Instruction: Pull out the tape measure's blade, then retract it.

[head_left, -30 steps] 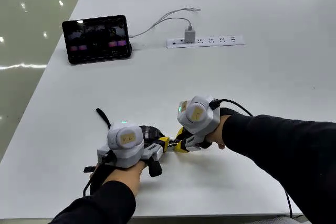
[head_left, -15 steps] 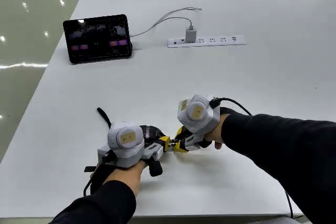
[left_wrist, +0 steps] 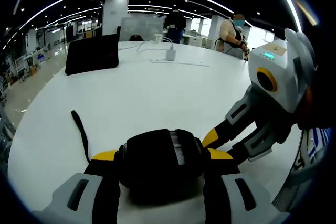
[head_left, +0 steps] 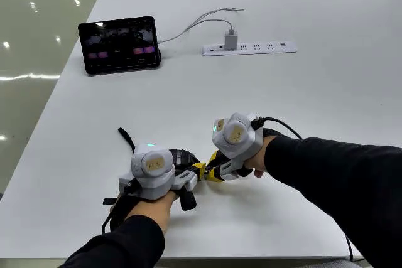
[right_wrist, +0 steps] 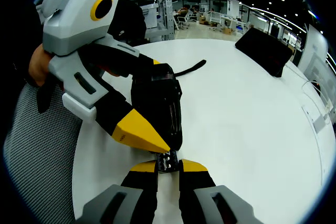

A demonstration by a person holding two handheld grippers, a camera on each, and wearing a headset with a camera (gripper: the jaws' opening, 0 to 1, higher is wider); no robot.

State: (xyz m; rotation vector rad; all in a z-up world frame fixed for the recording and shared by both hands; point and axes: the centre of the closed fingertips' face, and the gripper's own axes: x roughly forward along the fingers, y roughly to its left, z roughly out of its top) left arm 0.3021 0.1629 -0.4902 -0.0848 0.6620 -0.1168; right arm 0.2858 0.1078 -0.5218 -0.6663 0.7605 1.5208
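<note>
The black tape measure [left_wrist: 163, 163] lies on the white table, clamped between the yellow-tipped jaws of my left gripper [left_wrist: 164, 157], which is shut on its case. Its black wrist strap [left_wrist: 80, 132] trails off to the left. In the right gripper view the case [right_wrist: 157, 106] sits just ahead, and my right gripper [right_wrist: 168, 165] is shut on the small metal hook of the blade [right_wrist: 168, 161] at the case's mouth. In the head view the left gripper [head_left: 188, 177] and the right gripper [head_left: 210, 172] meet tip to tip over the tape measure [head_left: 182, 158].
A dark tablet [head_left: 119, 44] stands at the far left of the white table [head_left: 282, 92]. A white power strip [head_left: 251, 48] with a plugged charger and cable lies farther back. The table's left edge drops to a glossy floor.
None beyond a slight shift of the head camera; both grippers stay in the same place on the tape measure.
</note>
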